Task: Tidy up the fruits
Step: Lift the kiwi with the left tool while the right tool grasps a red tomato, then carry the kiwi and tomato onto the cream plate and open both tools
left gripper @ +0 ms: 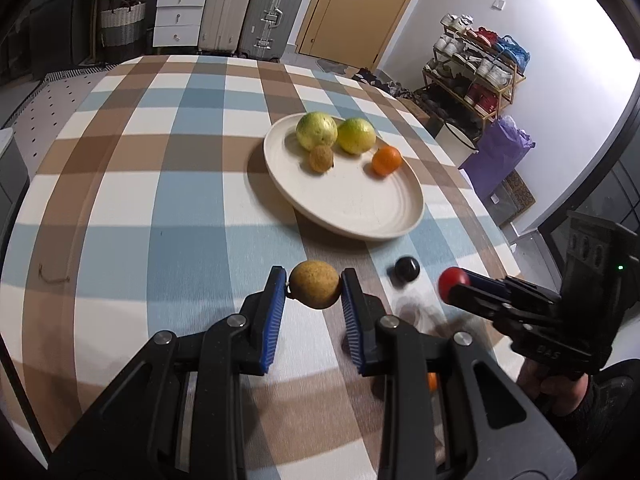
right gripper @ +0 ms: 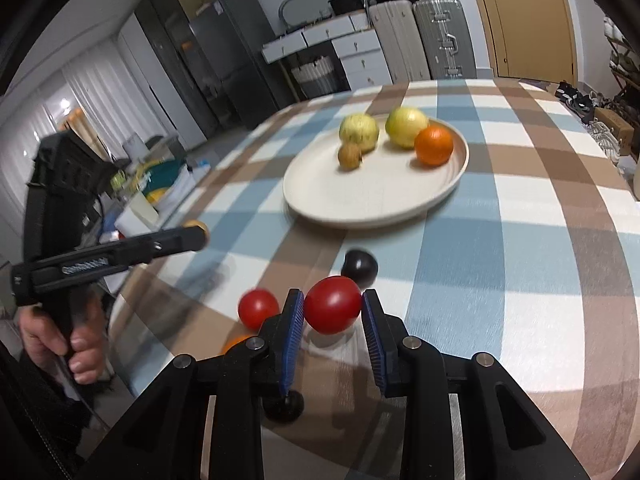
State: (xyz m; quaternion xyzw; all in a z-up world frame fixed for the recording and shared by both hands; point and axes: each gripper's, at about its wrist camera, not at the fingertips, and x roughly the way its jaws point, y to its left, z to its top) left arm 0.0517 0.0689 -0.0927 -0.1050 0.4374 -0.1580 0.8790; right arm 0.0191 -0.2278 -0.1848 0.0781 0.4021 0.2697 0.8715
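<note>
My left gripper (left gripper: pixel 314 286) is shut on a round brown fruit (left gripper: pixel 314 283), held a little above the checked tablecloth. My right gripper (right gripper: pixel 333 312) is shut on a red tomato (right gripper: pixel 333 309), both blue pads against its sides. The left wrist view shows the right gripper (left gripper: pixel 454 284) low at the right with that tomato at its tip. A cream plate (left gripper: pixel 360 208) (right gripper: pixel 380 196) lies ahead of both. It holds two yellow-green fruits (left gripper: pixel 316 130) (left gripper: pixel 356 135), a small brown fruit (left gripper: pixel 321 158) and an orange (left gripper: pixel 386 161).
Loose on the cloth near the right gripper lie a dark plum (right gripper: pixel 359 267), a second red tomato (right gripper: pixel 258 308), a partly hidden orange fruit (right gripper: pixel 236 343) and another dark fruit (right gripper: pixel 284 404). A person's hand (right gripper: pixel 76 344) grips the left tool. The table's edge runs close on the left.
</note>
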